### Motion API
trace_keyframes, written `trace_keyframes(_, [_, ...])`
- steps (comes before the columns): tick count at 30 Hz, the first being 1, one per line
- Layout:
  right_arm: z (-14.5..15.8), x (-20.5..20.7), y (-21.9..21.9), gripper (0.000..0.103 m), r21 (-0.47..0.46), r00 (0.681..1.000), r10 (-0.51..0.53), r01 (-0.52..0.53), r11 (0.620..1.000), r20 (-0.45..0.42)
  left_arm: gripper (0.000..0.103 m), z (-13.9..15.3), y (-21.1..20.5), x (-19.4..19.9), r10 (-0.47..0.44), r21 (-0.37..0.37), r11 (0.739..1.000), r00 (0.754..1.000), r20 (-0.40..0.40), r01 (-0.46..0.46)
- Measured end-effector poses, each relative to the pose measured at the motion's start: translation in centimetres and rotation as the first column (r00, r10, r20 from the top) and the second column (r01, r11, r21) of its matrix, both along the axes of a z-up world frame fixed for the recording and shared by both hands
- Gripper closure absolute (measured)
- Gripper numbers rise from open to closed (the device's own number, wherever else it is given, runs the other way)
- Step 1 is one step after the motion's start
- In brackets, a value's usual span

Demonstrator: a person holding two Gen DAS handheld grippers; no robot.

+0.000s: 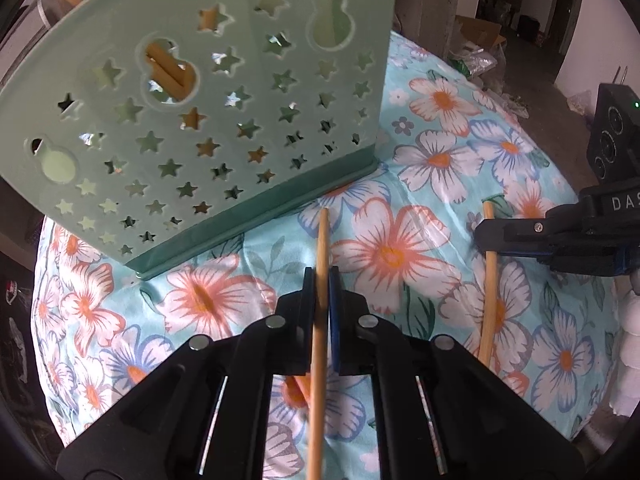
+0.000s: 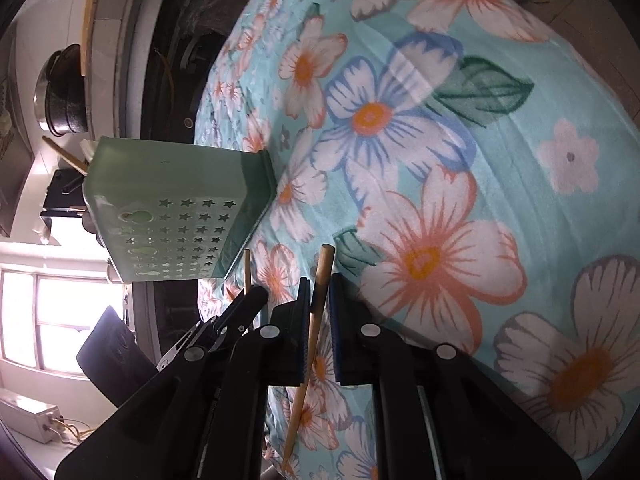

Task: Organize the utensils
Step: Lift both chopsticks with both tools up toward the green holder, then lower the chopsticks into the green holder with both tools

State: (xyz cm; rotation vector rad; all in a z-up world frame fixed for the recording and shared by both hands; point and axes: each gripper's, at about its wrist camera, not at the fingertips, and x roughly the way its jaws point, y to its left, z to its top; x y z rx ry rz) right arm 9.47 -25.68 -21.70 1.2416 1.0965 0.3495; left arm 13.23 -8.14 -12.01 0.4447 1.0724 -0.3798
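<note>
Both grippers are clamping a chopstick each: left gripper (image 1: pixel 322 280) holding its chopstick (image 1: pixel 320 320) lengthwise between the jaws, tip pointing toward the green holder (image 1: pixel 200 120) just ahead; right gripper (image 2: pixel 319 292) likewise

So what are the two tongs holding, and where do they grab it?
Each holds one wooden chopstick. The left tongs pinch their chopstick a little below its top end. The right tongs pinch theirs near its thick top end too.
</note>
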Motion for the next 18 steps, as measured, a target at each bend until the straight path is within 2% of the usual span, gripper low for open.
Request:
trace_keyframes(4, [3.0,-0.5,-0.7,0.094,-0.07,0.994,-0.002,0.009,0.997,0.107,0.097,2.7,1.7,-0.7,0.002,-0.069,0.998,0.999,0.054,0.002])
trace_keyframes(8, [8.5,-1.2,-1.2,0.094,-0.202,0.961,0.019,0.038,0.979,0.277,0.097,6.8,3.9,-1.8,0.02,-0.171,0.985,0.994,0.108,-0.001])
trace_keyframes(13, [14.5,-2.8,-1.4,0.096,-0.341,0.894,0.06,0.107,0.934,0.444,0.097,14.2,7.4,-3.2,0.062,-0.324,0.946,0.974,0.219,0.012])
trace_keyframes(18, [17.7,-3.5,-0.9,0.096,-0.408,0.848,0.098,0.147,0.901,0.521,0.097,20.9,10.3,-3.5,0.142,-0.447,0.894,0.939,0.314,0.015])
